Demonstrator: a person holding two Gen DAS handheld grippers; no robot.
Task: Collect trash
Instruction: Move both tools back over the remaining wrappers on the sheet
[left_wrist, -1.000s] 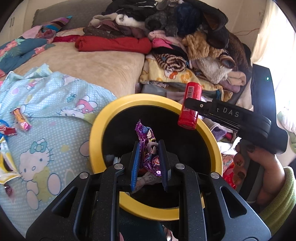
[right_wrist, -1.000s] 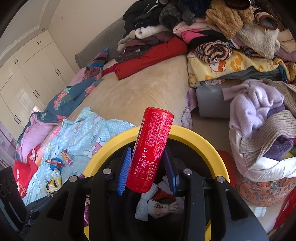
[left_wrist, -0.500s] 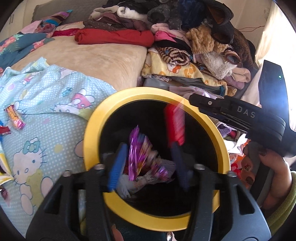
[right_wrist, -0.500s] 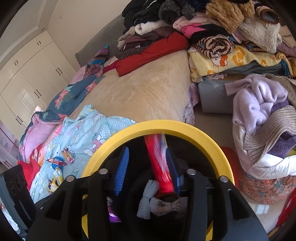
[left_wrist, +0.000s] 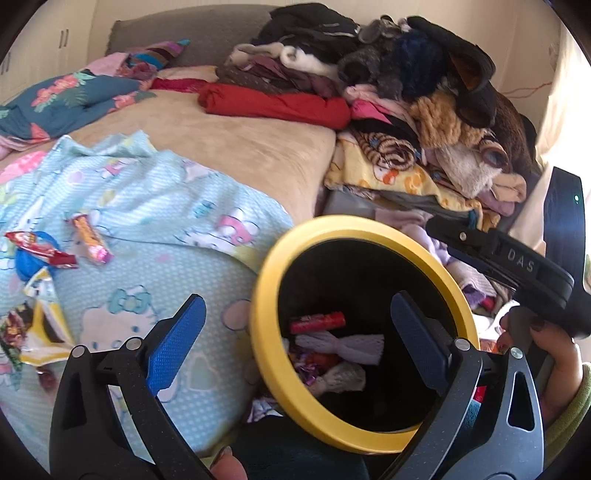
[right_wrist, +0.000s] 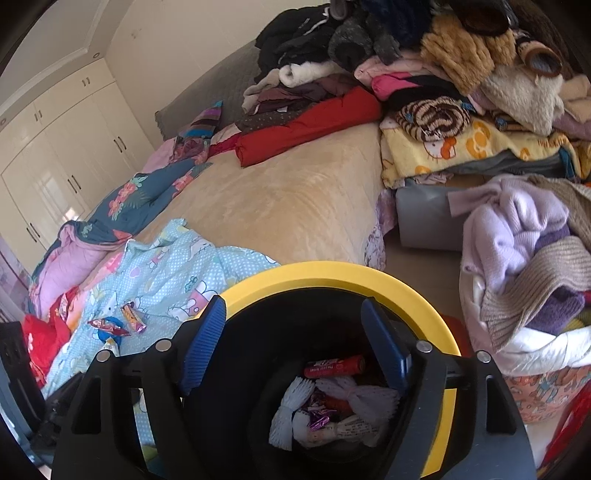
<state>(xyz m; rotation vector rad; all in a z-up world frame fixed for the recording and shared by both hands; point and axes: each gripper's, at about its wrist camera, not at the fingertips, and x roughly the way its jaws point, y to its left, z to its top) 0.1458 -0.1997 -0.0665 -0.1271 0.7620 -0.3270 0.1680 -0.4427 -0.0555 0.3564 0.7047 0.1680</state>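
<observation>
On the left of the left wrist view, candy wrappers (left_wrist: 88, 240) lie scattered on the light blue cartoon-print sheet (left_wrist: 147, 229) that covers the near part of the bed (left_wrist: 236, 144). A yellow snack packet (left_wrist: 44, 325) lies crumpled at the far left edge.

The left gripper (left_wrist: 295, 332) has just been opening; its fingers (left_wrist: 173, 343) stand wide apart with nothing between them, one over the sheet and one over the bin.

Right of centre stands the black trash bin with its yellow rim (left_wrist: 266, 332). Inside it lie a red can (left_wrist: 317, 321) on its side, white foam netting (left_wrist: 343, 347), a purple foil wrapper (left_wrist: 306, 371) and a crumpled printed wrapper (left_wrist: 343, 376).

At the right edge a hand (left_wrist: 546, 354) holds the right gripper (right_wrist: 295, 339) above the bin. Its fingers (right_wrist: 205, 343) have also just been opening and stand spread and empty over the bin's mouth.

In the right wrist view a basket (right_wrist: 546, 384) heaped with knitwear stands at the right of the bin.
</observation>
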